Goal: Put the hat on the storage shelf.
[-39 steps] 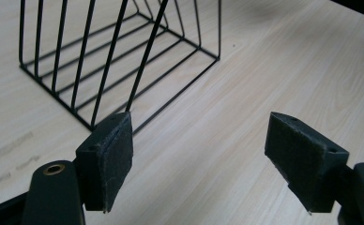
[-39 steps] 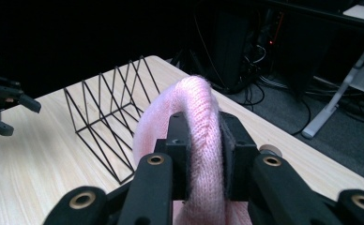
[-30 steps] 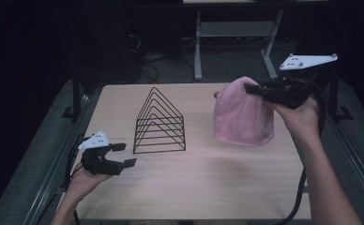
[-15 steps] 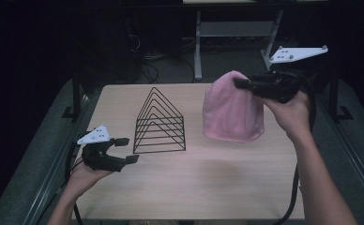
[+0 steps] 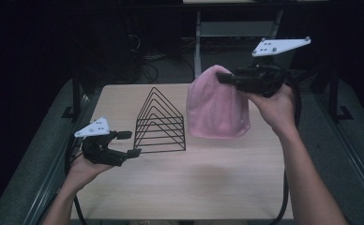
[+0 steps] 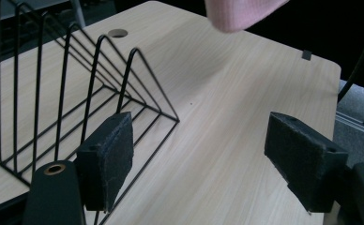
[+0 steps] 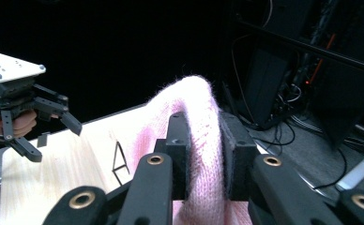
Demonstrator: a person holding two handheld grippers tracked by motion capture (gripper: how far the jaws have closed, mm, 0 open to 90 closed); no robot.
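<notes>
Wooden table (image 5: pixel 208 187): one wire rack (image 5: pixel 162 123), seemingly six loops; right gripper (image 5: pixel 227 78) jaws pinch one pink hat (image 5: pixel 216 110); left gripper (image 5: pixel 129 144) jaws wide.

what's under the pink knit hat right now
The pink knit hat hangs from the right tool, pinched at its top. Below its hem lies bare wooden table, with the black wire rack beside it. The hat hides the tabletop behind it.

Looks like a lab or recording room, dark all round. A bare light-wood table (image 5: pixel 189 187) with a cable hole stands lit in the middle; behind the table, loose cables (image 5: pixel 156 61) on the grey floor and a metal frame stand (image 5: pixel 231 30). Beside the table, dark equipment racks (image 7: pixel 283 70) with wiring.
</notes>
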